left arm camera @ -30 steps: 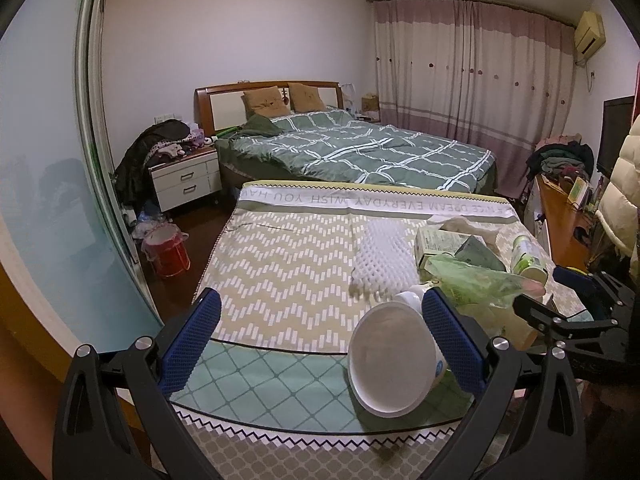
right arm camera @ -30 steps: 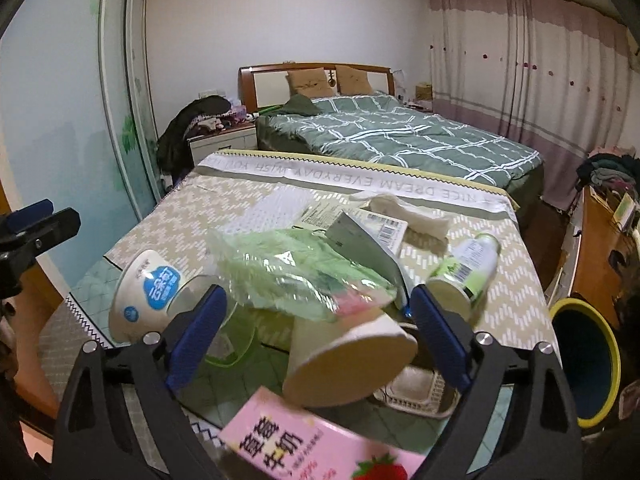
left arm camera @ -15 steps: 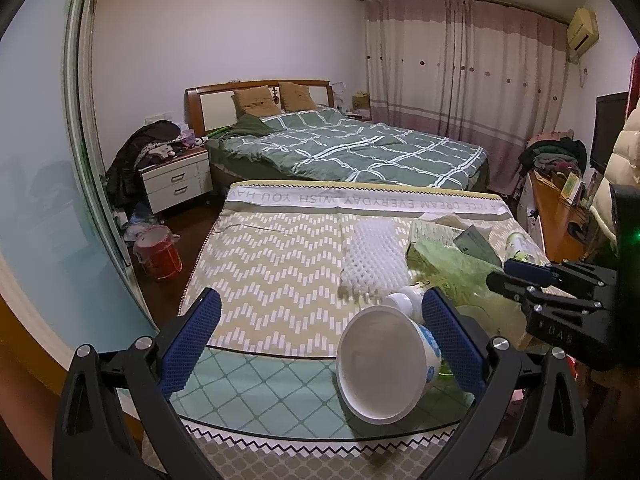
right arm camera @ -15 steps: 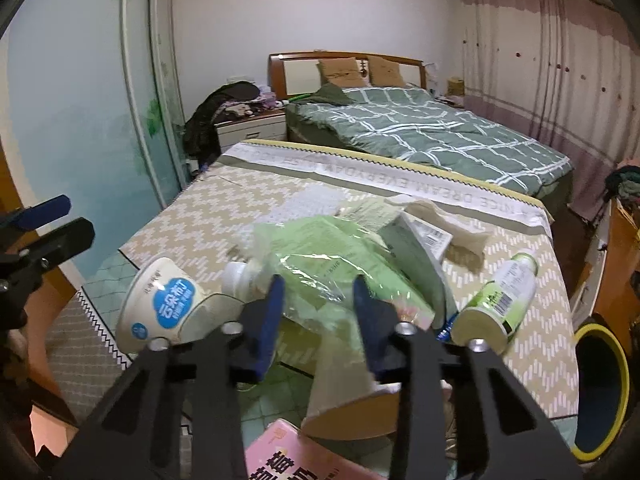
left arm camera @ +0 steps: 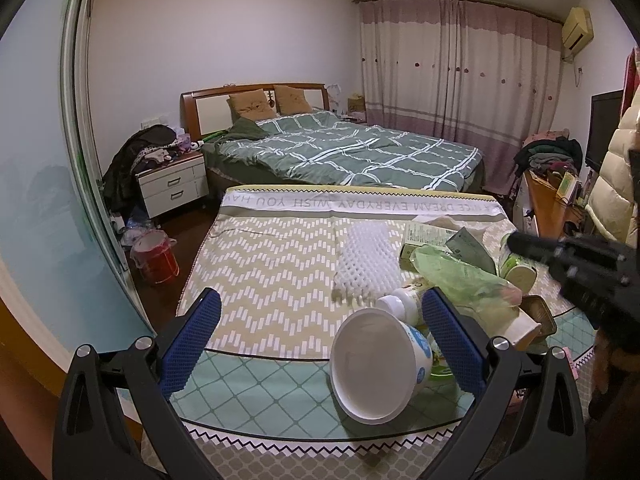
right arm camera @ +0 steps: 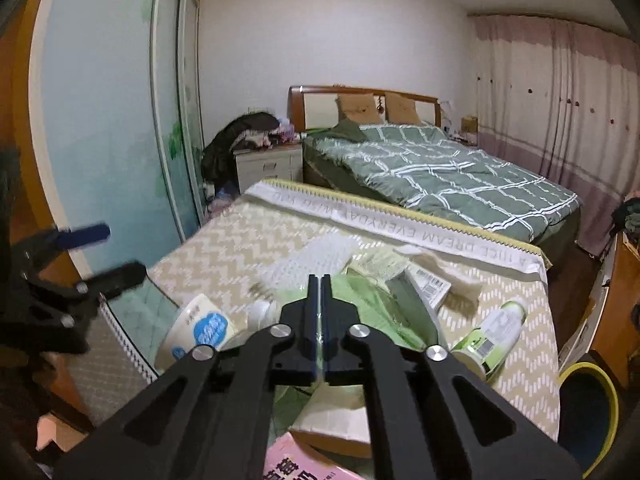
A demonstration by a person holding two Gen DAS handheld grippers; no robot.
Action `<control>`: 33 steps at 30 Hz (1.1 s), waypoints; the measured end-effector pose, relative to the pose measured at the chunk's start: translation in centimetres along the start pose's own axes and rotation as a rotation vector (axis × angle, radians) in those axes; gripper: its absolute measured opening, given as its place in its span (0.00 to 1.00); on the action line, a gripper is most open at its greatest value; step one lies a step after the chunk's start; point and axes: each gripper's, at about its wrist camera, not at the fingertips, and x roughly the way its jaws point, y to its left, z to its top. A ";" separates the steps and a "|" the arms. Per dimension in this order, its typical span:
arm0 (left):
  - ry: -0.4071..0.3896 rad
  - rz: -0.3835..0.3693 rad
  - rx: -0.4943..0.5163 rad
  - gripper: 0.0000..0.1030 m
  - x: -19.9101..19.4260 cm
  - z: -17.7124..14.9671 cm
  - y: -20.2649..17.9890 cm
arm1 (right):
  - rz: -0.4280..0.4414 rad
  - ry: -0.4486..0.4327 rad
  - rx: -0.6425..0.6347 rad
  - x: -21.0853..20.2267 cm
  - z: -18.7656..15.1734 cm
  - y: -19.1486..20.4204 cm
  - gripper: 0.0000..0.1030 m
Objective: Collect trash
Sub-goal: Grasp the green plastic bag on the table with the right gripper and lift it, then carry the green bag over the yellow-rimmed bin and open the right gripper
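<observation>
- Right hand-held gripper (right arm camera: 320, 280): jaws drawn nearly together, pinched on thin crinkled green plastic bag (right arm camera: 360, 300); film visible in the narrow gap between pads.
- Left hand-held gripper (left arm camera: 320, 334): jaws wide, nothing pressed; white paper tub with blue label (left arm camera: 376, 364) lying on its side between blue pads, mouth toward camera, close to the right pad.
- Bag amid the trash pile on cloth-covered desk (left arm camera: 260, 264), right-hand portion.
- Beside bag: small white bottle (left arm camera: 400, 302), white foam net sleeve (left arm camera: 366, 264), green-labelled bottle on its side (right arm camera: 496, 334), printed carton (right arm camera: 428, 286).
- Pink carton (right arm camera: 304, 464) at near desk edge.
- Yellow-rimmed bin (right arm camera: 588, 412) on floor, right of desk.
</observation>
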 end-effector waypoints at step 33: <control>-0.022 -0.042 0.029 0.96 -0.8 0.3 -1.1 | -0.014 -0.228 0.048 -7.6 3.0 -3.0 0.05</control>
